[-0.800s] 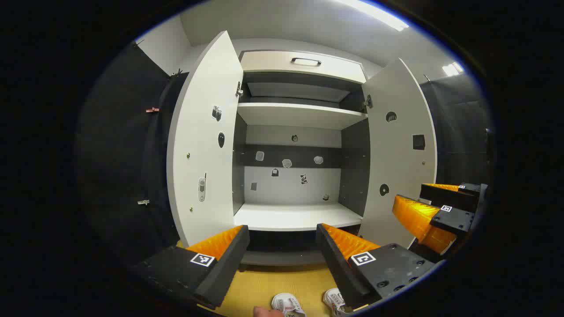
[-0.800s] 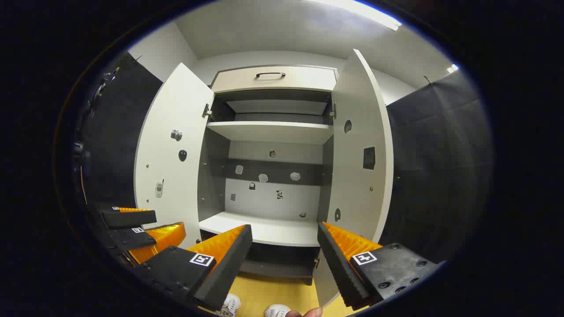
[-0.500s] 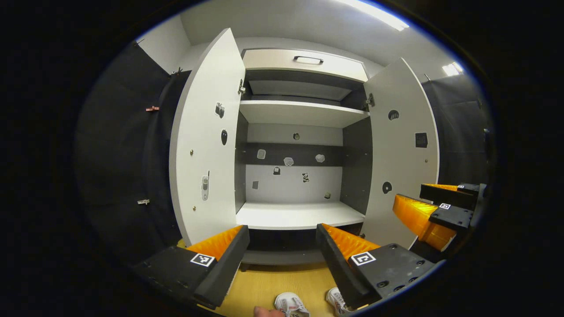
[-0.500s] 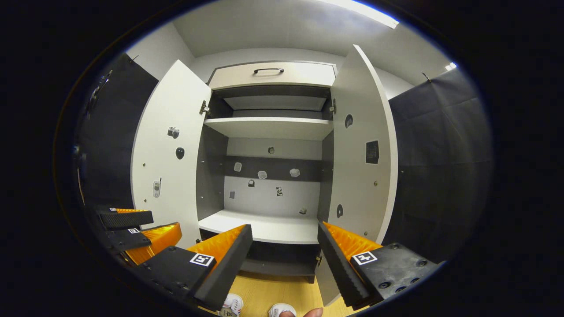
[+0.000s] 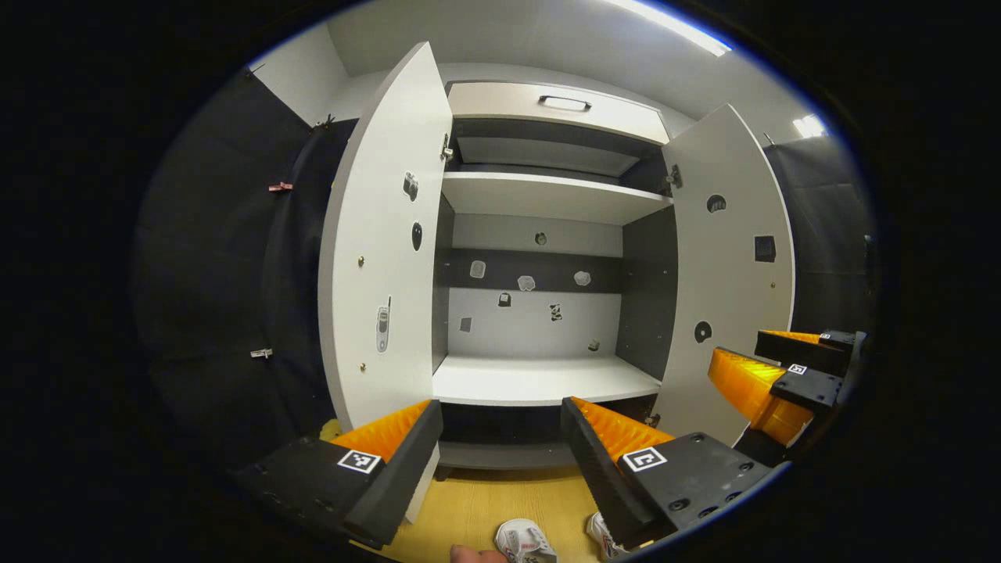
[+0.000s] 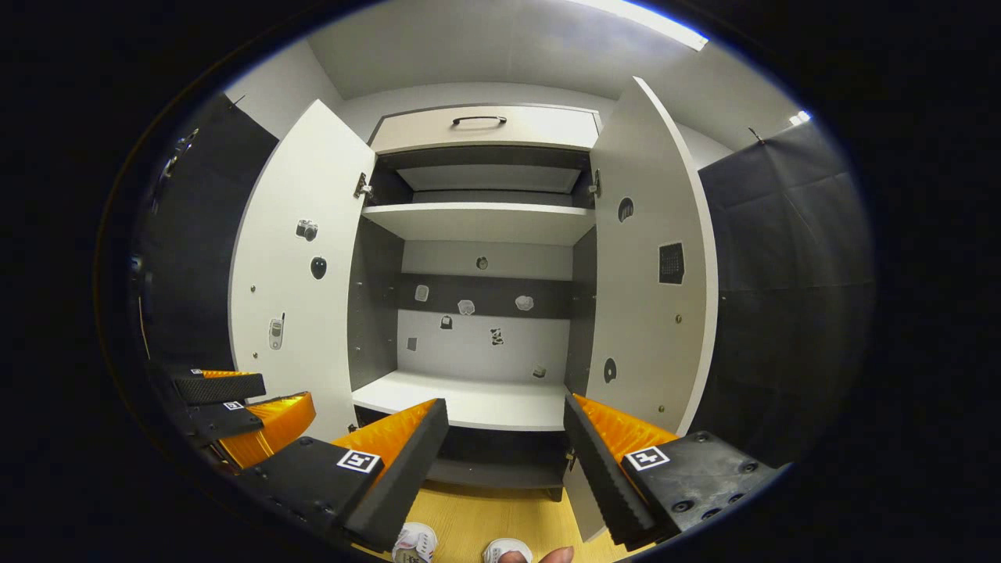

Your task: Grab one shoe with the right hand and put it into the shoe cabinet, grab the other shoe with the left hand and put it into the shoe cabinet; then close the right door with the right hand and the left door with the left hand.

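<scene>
Right now your left tool (image 5: 500, 438) and right tool (image 6: 504, 442) both gape empty before the open shoe cabinet (image 5: 539, 379), two shoes (image 5: 525, 539) on the floor (image 5: 477, 504) below.

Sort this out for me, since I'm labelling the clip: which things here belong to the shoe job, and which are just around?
Part of the job:
two white shoes on the floor
shoe cabinet
left door
right door
left gripper, open
right gripper, open

Just around:
stickers on the back panel
top drawer
ceiling light
</scene>
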Available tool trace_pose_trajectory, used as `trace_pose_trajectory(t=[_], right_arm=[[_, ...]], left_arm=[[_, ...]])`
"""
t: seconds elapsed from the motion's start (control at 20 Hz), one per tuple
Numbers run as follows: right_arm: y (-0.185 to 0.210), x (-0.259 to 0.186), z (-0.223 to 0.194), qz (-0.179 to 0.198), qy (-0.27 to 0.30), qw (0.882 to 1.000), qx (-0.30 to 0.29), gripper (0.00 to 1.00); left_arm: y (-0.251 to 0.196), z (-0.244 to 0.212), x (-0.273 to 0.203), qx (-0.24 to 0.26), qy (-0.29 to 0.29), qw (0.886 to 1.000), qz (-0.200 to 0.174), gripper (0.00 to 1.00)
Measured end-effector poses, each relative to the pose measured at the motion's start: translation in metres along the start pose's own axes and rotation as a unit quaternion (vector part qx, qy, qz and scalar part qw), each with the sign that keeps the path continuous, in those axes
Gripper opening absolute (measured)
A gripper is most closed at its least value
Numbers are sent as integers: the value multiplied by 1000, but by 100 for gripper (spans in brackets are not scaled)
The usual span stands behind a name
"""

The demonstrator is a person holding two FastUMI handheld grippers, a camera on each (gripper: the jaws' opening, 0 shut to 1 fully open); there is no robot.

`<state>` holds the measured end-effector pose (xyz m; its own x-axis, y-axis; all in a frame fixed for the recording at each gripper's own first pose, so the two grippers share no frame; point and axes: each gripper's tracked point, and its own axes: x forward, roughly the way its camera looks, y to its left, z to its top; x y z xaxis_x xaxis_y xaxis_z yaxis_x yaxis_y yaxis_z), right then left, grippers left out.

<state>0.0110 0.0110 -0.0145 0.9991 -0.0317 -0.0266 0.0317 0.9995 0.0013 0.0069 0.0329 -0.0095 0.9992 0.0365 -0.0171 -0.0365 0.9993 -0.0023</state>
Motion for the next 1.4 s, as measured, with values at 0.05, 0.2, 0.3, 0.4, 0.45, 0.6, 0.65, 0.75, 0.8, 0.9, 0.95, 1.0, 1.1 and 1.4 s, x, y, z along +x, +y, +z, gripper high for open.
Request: trace_pose_trajectory(t=[0.05, 0.2, 0.3, 0.4, 0.45, 0.6, 0.65, 0.75, 0.8, 0.9, 0.95, 1.0, 1.1, 1.4], right_arm=[[0, -1, -1, 1, 2, 1000, -1, 97], [3, -3, -8, 4, 15, 1000, 1, 98], [5, -6, -20, 9, 32, 999, -1, 98], [7, -12, -37, 14, 57, 998, 2, 98], [9, -16, -47, 17, 71, 997, 8, 98], [14, -31, -88, 28, 119, 992, 27, 98], [17, -37, -105, 32, 137, 990, 28, 98], [20, -50, -138, 37, 172, 984, 25, 98], [22, -57, -156, 39, 192, 980, 26, 98], [24, -73, -195, 40, 235, 971, 31, 98], [23, -81, -216, 38, 257, 965, 32, 98], [23, -89, -236, 37, 279, 959, 34, 99], [24, -106, -277, 37, 328, 943, 40, 99], [12, -135, -374, 2, 416, 906, 75, 44]], left_arm=[[1, 0, -1, 4, 0, 1000, 1, 96], [4, 0, -3, 15, -3, 1000, 4, 96], [4, 1, -6, 20, -6, 1000, 2, 96], [5, -1, -9, 22, -6, 1000, 3, 96], [6, -1, -10, 22, -6, 1000, 4, 96], [7, -4, -16, 22, -7, 1000, 7, 96], [8, -5, -18, 21, -7, 1000, 8, 96], [8, -7, -22, 21, -5, 1000, 9, 96], [11, -9, -24, 22, -4, 1000, 11, 96], [14, -10, -27, 22, -5, 1000, 18, 96], [15, -12, -28, 20, -5, 1000, 19, 96], [16, -14, -30, 18, -3, 1000, 20, 96], [18, -18, -31, 16, 3, 1000, 21, 96], [27, -34, -36, 18, 20, 999, 30, 96]])
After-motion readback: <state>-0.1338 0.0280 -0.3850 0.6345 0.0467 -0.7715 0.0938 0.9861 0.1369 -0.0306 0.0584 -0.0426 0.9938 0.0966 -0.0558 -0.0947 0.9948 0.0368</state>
